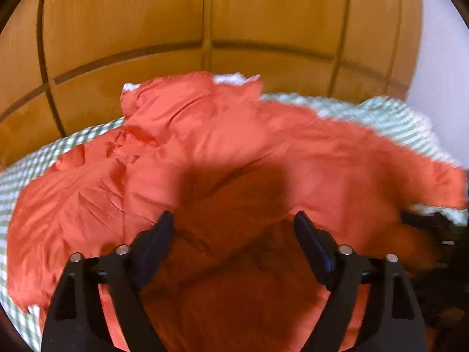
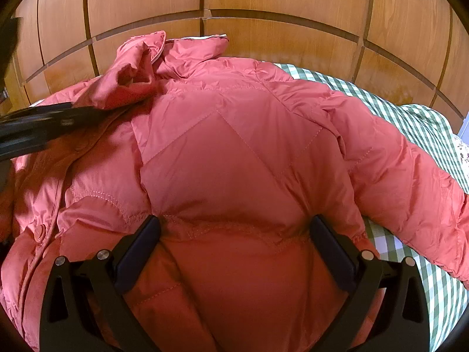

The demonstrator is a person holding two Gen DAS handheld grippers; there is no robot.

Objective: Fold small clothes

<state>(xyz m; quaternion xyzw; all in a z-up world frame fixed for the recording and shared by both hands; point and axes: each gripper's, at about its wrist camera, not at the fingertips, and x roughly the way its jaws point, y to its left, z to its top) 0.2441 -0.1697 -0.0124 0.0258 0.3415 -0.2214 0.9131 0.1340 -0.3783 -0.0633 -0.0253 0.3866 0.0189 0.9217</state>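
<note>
Overhead, both grippers tilted downward, jaws spread wide, empty, above red jacket (image 2: 234, 152).

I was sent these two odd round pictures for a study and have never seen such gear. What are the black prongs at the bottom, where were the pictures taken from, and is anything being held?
The prongs are two-finger grippers that a person holds, one in each hand. Each carries a wide-angle camera looking along its fingers, hence the round pictures. One view looks past the left gripper, the other past the right gripper. Both look down on a puffy red jacket spread on a green-checked cloth, with wooden panels behind. Both grippers stand open above the jacket; neither appears to be gripping it. The dark bar at the left of the right view is probably the left gripper.
</note>
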